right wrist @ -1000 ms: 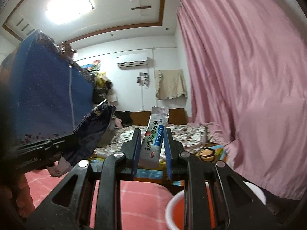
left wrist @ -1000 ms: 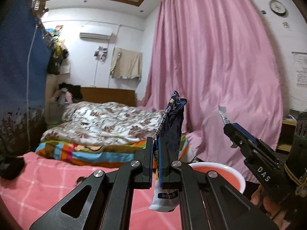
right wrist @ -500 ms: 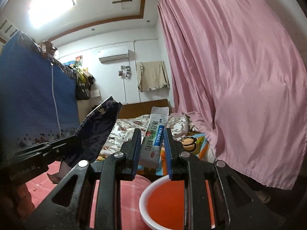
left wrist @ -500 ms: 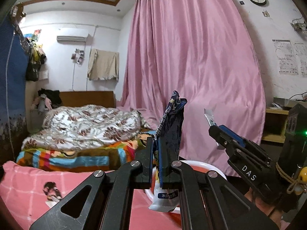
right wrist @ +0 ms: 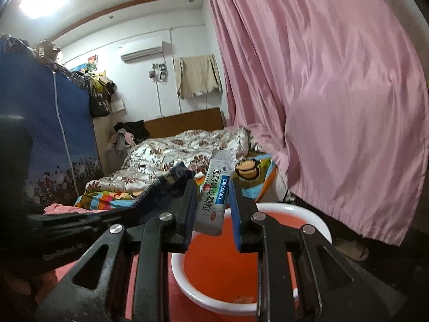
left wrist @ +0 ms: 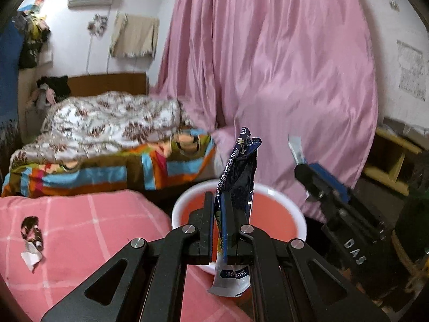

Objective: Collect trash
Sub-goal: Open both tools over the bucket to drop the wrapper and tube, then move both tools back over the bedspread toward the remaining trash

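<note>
A: Which step is this?

B: The carry to the bin, I'd say. The left gripper [left wrist: 219, 224] is pinched tight on a dark blue wrapper [left wrist: 240, 177], which stands up between its fingers with a pale end hanging below them. The right gripper [right wrist: 211, 214] pinches a white sachet [right wrist: 215, 193] across its width, so its fingers sit a little apart.

A: And the bin?

B: A white-rimmed red basin [right wrist: 316, 218], just ahead of and below both sets of fingertips. In the left wrist view the right gripper [left wrist: 308, 177] sits off to the right of the left one, beside the basin [left wrist: 297, 213].

A: Next move?

B: In my judgement, bring each tip over the red hollow, then let the fingers part so the pieces fall inside the rim. The wrapper is light and may cling to a pad.

A: Counts?

B: Two grippers, two held pieces, one basin. One more scrap [left wrist: 32, 237] lies on the pink checked cover [left wrist: 93, 222], far left of the left gripper. The basin's red floor looks nearly bare.
</note>
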{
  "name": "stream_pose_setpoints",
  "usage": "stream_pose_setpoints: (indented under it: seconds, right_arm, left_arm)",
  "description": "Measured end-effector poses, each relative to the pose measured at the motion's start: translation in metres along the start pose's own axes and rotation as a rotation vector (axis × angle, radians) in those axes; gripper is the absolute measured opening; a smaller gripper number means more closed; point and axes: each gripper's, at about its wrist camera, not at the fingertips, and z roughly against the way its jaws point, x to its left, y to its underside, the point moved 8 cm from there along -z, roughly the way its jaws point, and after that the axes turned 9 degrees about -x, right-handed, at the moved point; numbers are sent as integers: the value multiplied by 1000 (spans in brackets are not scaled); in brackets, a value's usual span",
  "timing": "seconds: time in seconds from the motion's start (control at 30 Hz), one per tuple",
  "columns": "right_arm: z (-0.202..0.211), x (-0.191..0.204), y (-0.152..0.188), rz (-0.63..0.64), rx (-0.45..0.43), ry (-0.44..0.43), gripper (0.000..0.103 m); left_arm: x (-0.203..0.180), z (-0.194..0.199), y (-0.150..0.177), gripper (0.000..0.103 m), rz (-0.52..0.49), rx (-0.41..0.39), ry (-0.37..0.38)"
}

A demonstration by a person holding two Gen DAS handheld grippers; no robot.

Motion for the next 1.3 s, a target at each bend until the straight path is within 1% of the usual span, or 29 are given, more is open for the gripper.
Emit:
stream_pose_setpoints:
  seconds: [0.1,0.23,0.47,0.73,0.87,1.07,1.2,1.3]
  right_arm:
    - [-6,-7,6,-3,31,12,32]
    - [-14,-15,17,-16,81,27,32]
    - [-24,-25,31,-59,144,40,32]
    - [-27,-30,37,-72,169,52,32]
    - [-27,-32,38,-75,176,61,33]
    - [-26,-34,39,-81,177,70,38]
    - [-26,-34,36,-78,166,74,45]
    - [-23,-32,30,-72,139,77,51]
  left_arm:
    - [3,-18,12,3,37,69,6]
    - [10,-33,24,3,92,131,15]
    - [13,-46,35,3,135,198,30]
    - [17,-54,41,3,187,260,48]
    - [20,-57,41,5,224,267,48]
    - [26,-59,39,17,252,264,54]
    - [27,-58,36,24,266,248,53]
    - [30,-53,32,26,269,220,44]
